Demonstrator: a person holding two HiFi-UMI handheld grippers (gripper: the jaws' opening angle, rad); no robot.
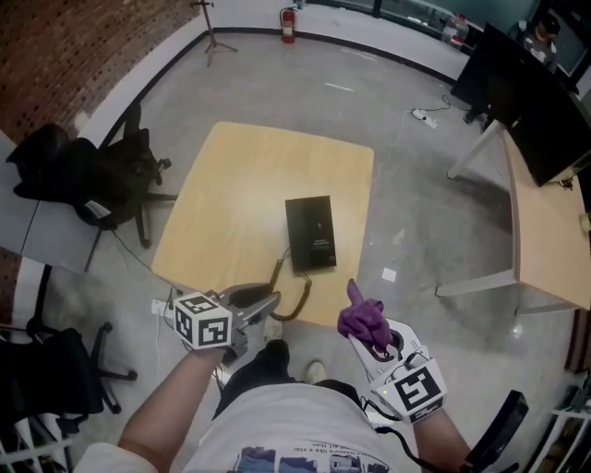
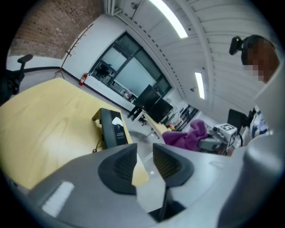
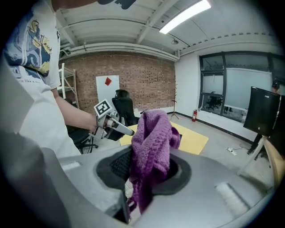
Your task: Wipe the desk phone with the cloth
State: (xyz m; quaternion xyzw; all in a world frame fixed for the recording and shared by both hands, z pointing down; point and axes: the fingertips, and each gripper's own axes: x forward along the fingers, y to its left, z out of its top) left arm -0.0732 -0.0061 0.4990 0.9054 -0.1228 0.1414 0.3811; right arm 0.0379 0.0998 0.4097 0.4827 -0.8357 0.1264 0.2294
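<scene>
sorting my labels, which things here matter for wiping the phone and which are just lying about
For the job: desk phone, purple cloth in the right tool, empty left tool, wooden table.
Just lying about: black office chair, fire extinguisher, power strip on the floor, second desk.

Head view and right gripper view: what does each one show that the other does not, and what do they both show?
Only the head view shows the whole top of the phone, its cord at the near edge of the table, and the marker cube on the right gripper. Only the right gripper view shows the ceiling light, the white board on the brick wall, and the ribbed pads gripping the cloth. Both show the table, the cloth, the left gripper and the fire extinguisher.
</scene>
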